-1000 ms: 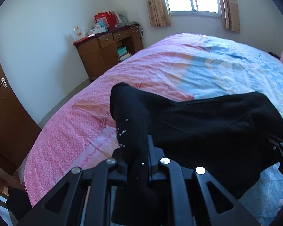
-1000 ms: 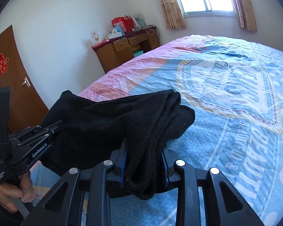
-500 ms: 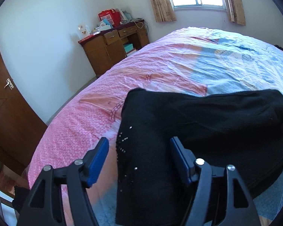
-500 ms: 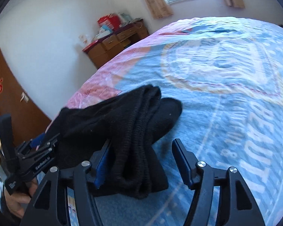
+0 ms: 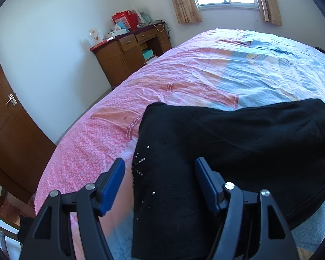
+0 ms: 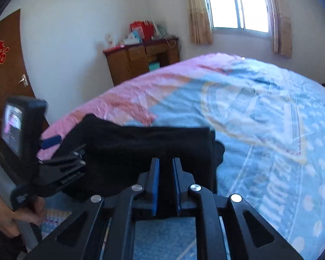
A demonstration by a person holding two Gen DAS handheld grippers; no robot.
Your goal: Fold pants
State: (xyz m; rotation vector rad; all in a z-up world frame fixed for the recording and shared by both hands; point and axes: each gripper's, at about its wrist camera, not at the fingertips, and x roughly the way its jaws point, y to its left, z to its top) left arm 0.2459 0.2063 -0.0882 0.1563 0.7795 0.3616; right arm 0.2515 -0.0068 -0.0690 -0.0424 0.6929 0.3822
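Observation:
The black pants (image 5: pixel 238 143) lie folded in a flat bundle on the near part of the bed (image 5: pixel 205 71); small silver studs show on their left edge. My left gripper (image 5: pixel 160 173) is open, its blue-padded jaws wide apart on either side of the bundle's near left corner, not pinching it. In the right wrist view the pants (image 6: pixel 145 143) lie ahead as a dark folded slab. My right gripper (image 6: pixel 165 169) has its jaws almost together with a narrow gap, empty, just short of the pants. The left gripper (image 6: pixel 60 151) shows at the pants' left end.
The bed cover is pink on the left and light blue (image 6: pixel 270 130) on the right. A wooden desk (image 5: pixel 130 52) with boxes stands by the far wall, a brown door (image 5: pixel 8 112) at left, a curtained window (image 6: pixel 238 6) behind.
Both grippers let go of the pants, which now rest on the bed. The left jaws opened wide; the right jaws opened, drew back and narrowed again.

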